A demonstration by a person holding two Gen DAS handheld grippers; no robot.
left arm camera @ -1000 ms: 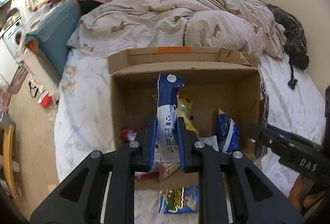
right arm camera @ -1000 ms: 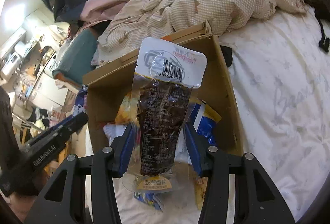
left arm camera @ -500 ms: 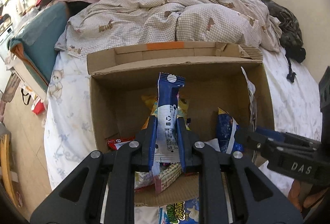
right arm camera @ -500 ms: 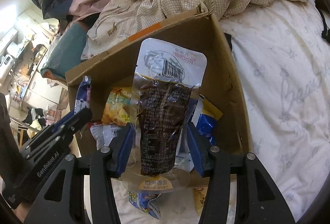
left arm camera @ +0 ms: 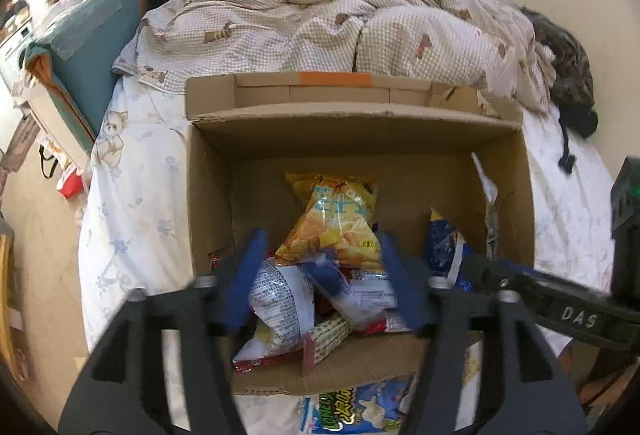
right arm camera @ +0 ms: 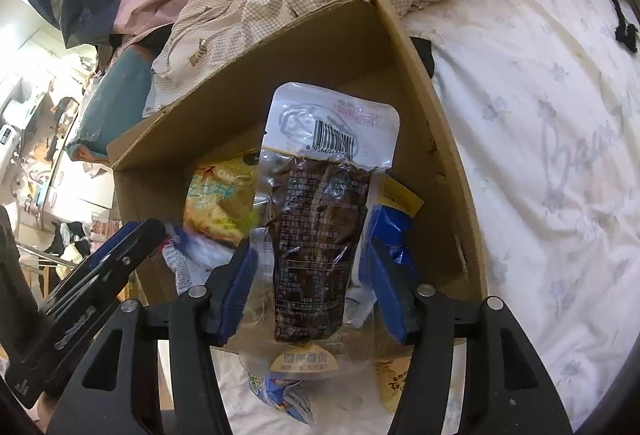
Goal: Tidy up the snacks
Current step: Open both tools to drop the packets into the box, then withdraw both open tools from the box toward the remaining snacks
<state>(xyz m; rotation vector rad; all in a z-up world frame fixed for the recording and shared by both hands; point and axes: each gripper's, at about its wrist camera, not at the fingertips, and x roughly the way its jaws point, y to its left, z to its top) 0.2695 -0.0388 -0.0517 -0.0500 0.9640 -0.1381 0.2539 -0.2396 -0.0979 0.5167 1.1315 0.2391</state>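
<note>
The box [left arm camera: 208, 195] stands open on the bed [left arm camera: 132, 203], its far flap folded back toward the quilt [left arm camera: 320, 23].

Left hand-held gripper [left arm camera: 322, 275]: the jaws have just been opening and now stand apart over the near half of the box. Nothing is clamped between them. A blue-and-white packet [left arm camera: 348, 287] lies blurred in the gap, below the pads, on the heap of snacks. Its long axis runs roughly across the gap, tilted; which end is its top cannot be told. Behind it a yellow bag [left arm camera: 336, 219] leans in the middle of the box, long axis running away from the camera, top edge toward the far wall. A blue bag [left arm camera: 444, 247] stands near the right wall.

Right hand-held gripper [right arm camera: 310, 271]: the jaws have just been opening. The clear pouch [right arm camera: 320, 227] with dark contents stands between them, long axis along the fingers, barcode end pointing up and away, toward the far wall of the box. A gap shows between the dark part and each pad; whether the pads still touch its clear edges cannot be told. The pouch hangs over the near right part of the box.

More packets lie on the bed in front of the box, among them a popcorn bag [left arm camera: 352, 407].
</note>
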